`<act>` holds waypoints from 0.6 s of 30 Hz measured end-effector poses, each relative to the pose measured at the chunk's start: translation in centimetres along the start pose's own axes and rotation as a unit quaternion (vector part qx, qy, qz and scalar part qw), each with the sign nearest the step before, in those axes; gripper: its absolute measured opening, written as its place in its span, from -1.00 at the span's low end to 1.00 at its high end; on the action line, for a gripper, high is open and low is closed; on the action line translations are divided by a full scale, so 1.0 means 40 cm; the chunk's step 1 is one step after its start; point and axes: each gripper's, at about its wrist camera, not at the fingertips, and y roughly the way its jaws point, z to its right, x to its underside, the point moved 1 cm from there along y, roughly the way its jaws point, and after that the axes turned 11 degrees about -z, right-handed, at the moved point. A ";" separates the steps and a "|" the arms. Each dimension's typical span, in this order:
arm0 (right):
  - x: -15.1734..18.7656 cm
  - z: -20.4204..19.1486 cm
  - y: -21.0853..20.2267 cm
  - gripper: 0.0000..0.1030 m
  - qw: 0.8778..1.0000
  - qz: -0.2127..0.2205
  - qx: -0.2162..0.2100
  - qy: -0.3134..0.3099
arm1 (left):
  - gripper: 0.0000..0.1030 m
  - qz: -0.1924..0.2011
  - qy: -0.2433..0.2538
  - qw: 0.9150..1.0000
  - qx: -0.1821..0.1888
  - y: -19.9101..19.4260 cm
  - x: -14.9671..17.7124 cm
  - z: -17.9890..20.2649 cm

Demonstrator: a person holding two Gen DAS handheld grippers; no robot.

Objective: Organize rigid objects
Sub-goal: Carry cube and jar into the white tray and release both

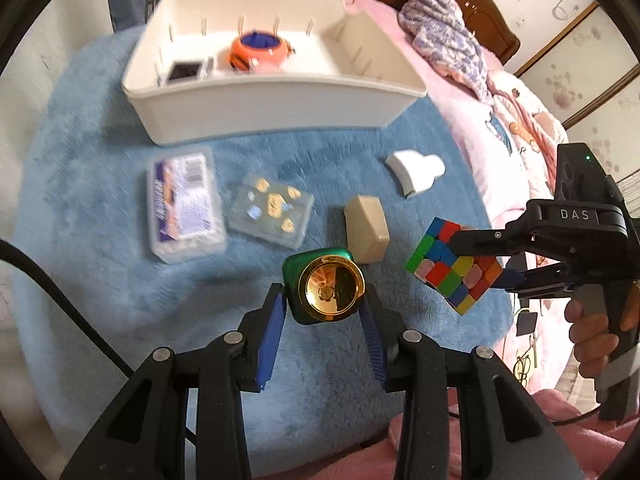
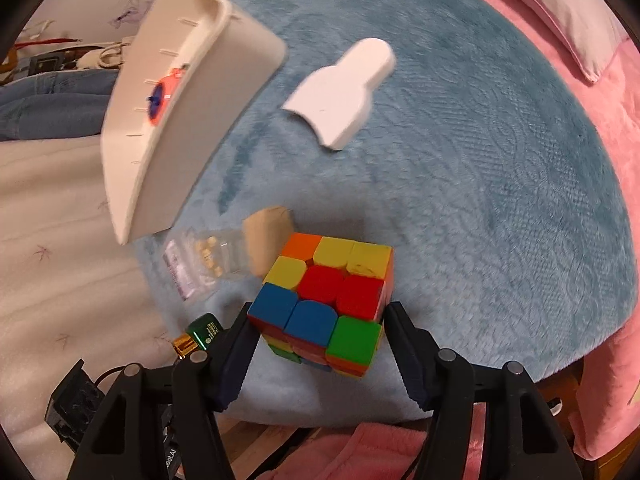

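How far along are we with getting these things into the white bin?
Done: the orange and blue round item and a small dark-faced box lie in the white bin.
In hand: the left gripper holds the green and gold bottle; the right gripper holds the Rubik's cube.
Left on the blue mat: two clear cases, beige block, white plastic piece.

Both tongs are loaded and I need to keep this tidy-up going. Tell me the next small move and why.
Probably carry the right tongs, shut on the puzzle cube, toward the white bin and release inside. The bin already holds an orange and blue item, with bare floor beside it. The left tongs grip the green and gold bottle, which can follow.
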 end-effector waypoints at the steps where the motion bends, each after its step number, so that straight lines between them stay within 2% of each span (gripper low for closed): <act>1: 0.003 -0.013 -0.007 0.24 1.000 0.002 -0.004 -0.004 | -0.22 0.009 0.000 1.000 0.000 -0.019 -0.003 -0.006; 8: 0.015 -0.123 -0.076 0.24 0.998 0.032 -0.011 -0.051 | -0.22 0.050 0.006 0.999 0.004 -0.120 -0.044 -0.039; 18: -0.036 -0.274 -0.181 0.24 0.989 0.099 -0.001 -0.106 | -0.22 0.116 0.026 0.993 0.012 -0.232 -0.154 -0.055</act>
